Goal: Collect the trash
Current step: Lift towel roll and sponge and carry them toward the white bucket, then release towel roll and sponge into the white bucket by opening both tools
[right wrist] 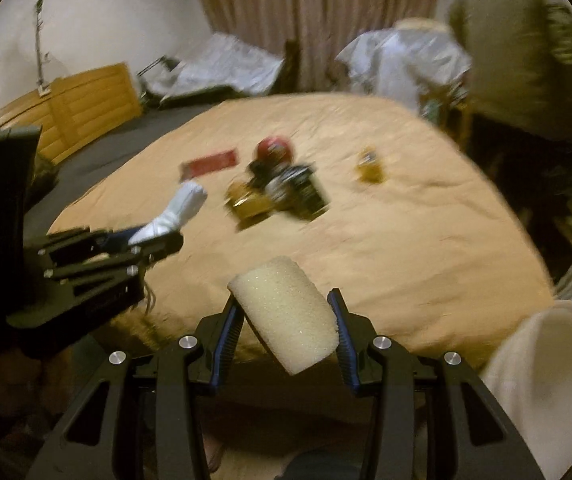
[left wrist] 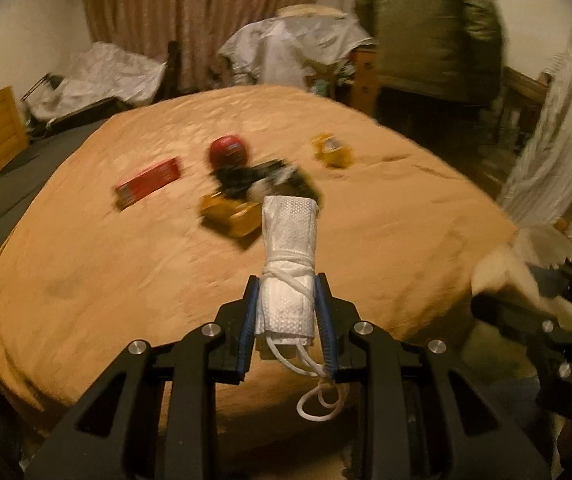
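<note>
My left gripper (left wrist: 286,284) is shut on a rolled white face mask (left wrist: 287,240) tied with its ear loops, held above the tan bedspread (left wrist: 126,280). From the right wrist view the same left gripper (right wrist: 158,236) and the mask (right wrist: 178,210) show at the left. My right gripper (right wrist: 284,300) is shut on a pale foam sponge (right wrist: 286,312) that sticks up between the fingers. More trash lies mid-bed: a red flat box (left wrist: 148,186), a red round lid (left wrist: 228,151), a yellow packet (left wrist: 230,218), a black wrapper (left wrist: 270,180) and a small yellow pack (left wrist: 331,151).
A person in an olive jacket (left wrist: 433,32) stands beyond the bed's far right corner. White plastic-covered bundles (left wrist: 286,48) sit by the curtain. A wooden headboard (right wrist: 66,112) is at the left. A white bag or bin rim (right wrist: 545,364) is at the lower right of the right wrist view.
</note>
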The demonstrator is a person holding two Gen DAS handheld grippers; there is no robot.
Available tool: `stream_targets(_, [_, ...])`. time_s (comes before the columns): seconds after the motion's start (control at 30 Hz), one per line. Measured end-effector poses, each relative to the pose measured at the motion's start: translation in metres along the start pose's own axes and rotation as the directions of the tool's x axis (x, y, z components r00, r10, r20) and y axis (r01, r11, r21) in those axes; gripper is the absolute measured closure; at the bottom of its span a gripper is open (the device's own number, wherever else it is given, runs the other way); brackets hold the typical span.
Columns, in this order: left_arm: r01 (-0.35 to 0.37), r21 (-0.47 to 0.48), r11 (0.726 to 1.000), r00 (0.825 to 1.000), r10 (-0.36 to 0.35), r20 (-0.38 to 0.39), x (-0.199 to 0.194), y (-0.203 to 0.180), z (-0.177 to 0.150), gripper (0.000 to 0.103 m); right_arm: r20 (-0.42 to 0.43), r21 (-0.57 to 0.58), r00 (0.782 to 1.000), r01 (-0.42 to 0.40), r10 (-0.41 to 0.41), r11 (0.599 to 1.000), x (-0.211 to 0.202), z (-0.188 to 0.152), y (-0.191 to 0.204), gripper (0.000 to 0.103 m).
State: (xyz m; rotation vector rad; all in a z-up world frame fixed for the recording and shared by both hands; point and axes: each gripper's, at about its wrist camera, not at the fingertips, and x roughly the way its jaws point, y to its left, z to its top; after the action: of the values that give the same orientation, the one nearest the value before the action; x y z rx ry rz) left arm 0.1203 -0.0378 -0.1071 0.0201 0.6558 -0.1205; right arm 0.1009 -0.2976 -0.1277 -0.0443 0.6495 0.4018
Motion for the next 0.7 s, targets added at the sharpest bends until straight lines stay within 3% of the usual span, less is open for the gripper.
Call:
stream_targets(0.13, [0.089, 0.061, 0.994, 0.995, -0.091, 0.036, -0.01, -0.048, 0.017, 0.077, 0.068, 0.052, 0.99, 0.121, -0.125, 0.991, -0.048, 0.001, -0.035, 0.059])
stream_targets(0.33, [0.214, 0.155, 0.964, 0.971, -0.227, 0.072, -0.021, -0.126, 0.042, 0.077, 0.103, 0.158, 0.949, 0.282, -0.299, 0.946, -0.111, -0.012, -0.096, 0.059])
stream_targets(0.57, [0.371, 0.265, 0.89, 0.922, -0.386, 0.007, -0.022, -0.227, 0.05, 0.077, 0.014, 0.225, 0.898, 0.427, -0.441, 0.876, -0.171, -0.039, -0.174, 0.058])
stream_targets(0.7, [0.426, 0.292, 0.856, 0.901, -0.432, -0.049, -0.015, -0.265, 0.05, 0.077, -0.047, 0.239, 0.891, 0.449, -0.452, 0.861, -0.189, -0.05, -0.215, 0.058])
